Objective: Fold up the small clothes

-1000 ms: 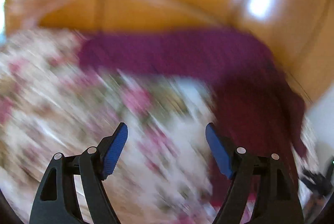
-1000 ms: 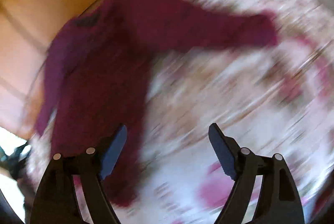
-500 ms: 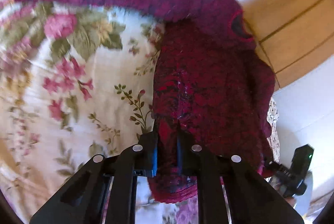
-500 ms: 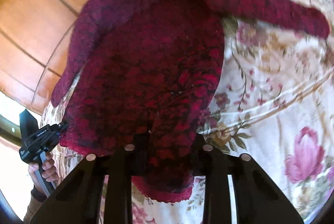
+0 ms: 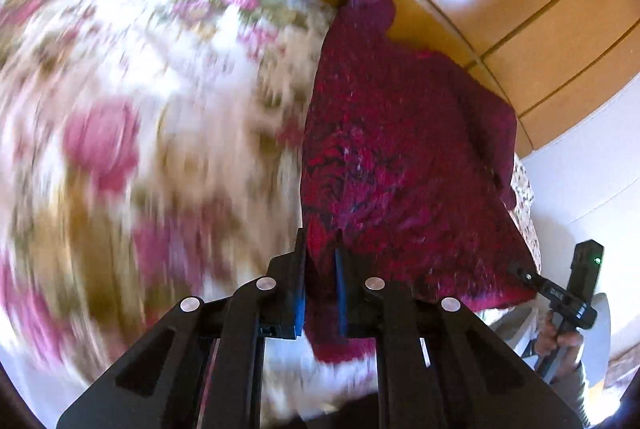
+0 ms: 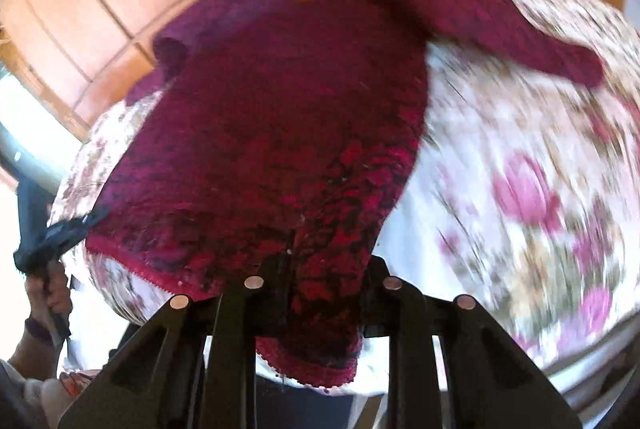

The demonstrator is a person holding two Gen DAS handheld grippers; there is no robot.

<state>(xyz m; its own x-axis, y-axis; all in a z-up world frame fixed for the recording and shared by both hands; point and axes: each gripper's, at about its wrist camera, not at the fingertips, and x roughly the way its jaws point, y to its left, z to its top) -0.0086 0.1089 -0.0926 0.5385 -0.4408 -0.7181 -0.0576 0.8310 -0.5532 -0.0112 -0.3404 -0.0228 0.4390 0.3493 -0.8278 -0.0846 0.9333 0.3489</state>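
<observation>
in the left wrist view the left gripper (image 5: pixel 320 293) has just squeezed in and its blue pads pinch the bottom hem of the dark red knit sweater (image 5: pixel 400 149), which runs up toward 12 o'clock over the flowery cloth (image 5: pixel 140 129), with the right gripper (image 5: pixel 560 297) out at 4 o'clock. in the right wrist view the right gripper (image 6: pixel 324 289) has just squeezed in too and pinches the sweater's (image 6: pixel 280 109) hem at 6 o'clock, one sleeve points to 2 o'clock over the cloth (image 6: pixel 520 169), and the left gripper (image 6: pixel 60 233) sits at 9 o'clock at the hem's other corner.

Glossy orange wood floor (image 5: pixel 532 41) behind a floral-covered table (image 5: pixel 168 77), white wall (image 5: pixel 592 165) beside.
</observation>
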